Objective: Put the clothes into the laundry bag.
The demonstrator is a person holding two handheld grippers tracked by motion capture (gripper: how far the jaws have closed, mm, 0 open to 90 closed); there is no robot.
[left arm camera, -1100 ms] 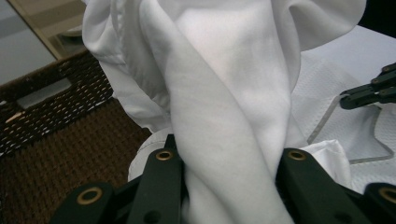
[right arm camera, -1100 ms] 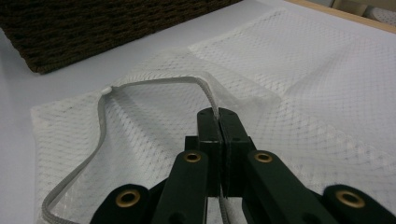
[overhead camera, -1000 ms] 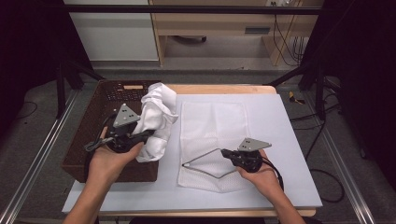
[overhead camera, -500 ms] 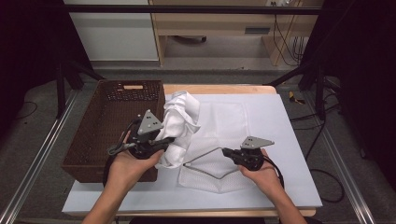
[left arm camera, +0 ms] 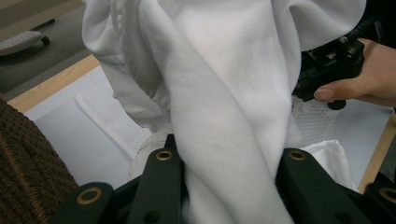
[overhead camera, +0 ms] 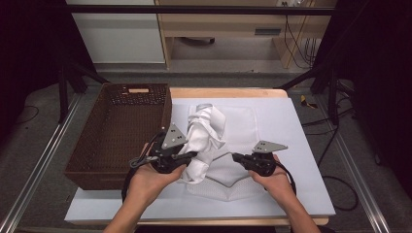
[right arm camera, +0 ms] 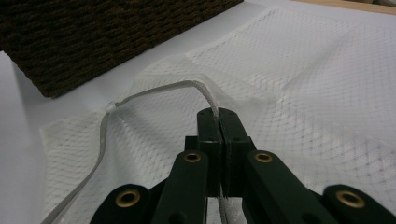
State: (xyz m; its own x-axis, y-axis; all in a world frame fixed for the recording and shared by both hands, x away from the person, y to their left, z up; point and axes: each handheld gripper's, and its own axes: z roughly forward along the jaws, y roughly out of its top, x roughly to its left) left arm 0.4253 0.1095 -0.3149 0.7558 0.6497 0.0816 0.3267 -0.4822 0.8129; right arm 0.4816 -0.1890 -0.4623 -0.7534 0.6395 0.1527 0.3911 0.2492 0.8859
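A flat white mesh laundry bag (overhead camera: 233, 145) lies spread on the pale, smooth table cover (overhead camera: 301, 160). Its fabric is a fine diamond-pattern netting, translucent and slightly creased, seen close up in the right gripper view (right arm camera: 299, 93). A thin white drawstring cord (right arm camera: 154, 93) arcs up from the bag's near edge in a soft loop with a small knot at one end.

The right gripper (overhead camera: 238, 158) has its two black jaws pressed together, pinching this cord just above the mesh; in its own view (right arm camera: 218, 114) the cord emerges from the seam between the flat jaw tips. A grey three-cornered plate sits on top of it.

The left gripper (overhead camera: 190, 156) pinches a bunched white cloth garment (overhead camera: 206, 138), a smooth, opaque, matte fabric that hangs in thick twisted folds and rises above the jaws. In the left gripper view the cloth (left arm camera: 224, 93) passes between the two black jaws, which are closed on a thick twisted band of it; a stitched hem runs along one fold. The garment sits over the left part of the mesh bag, just beside the basket.

A dark brown rectangular woven wicker basket (overhead camera: 116, 136) stands at the left of the table, its coarse weave and upright walls touching the cover's edge.
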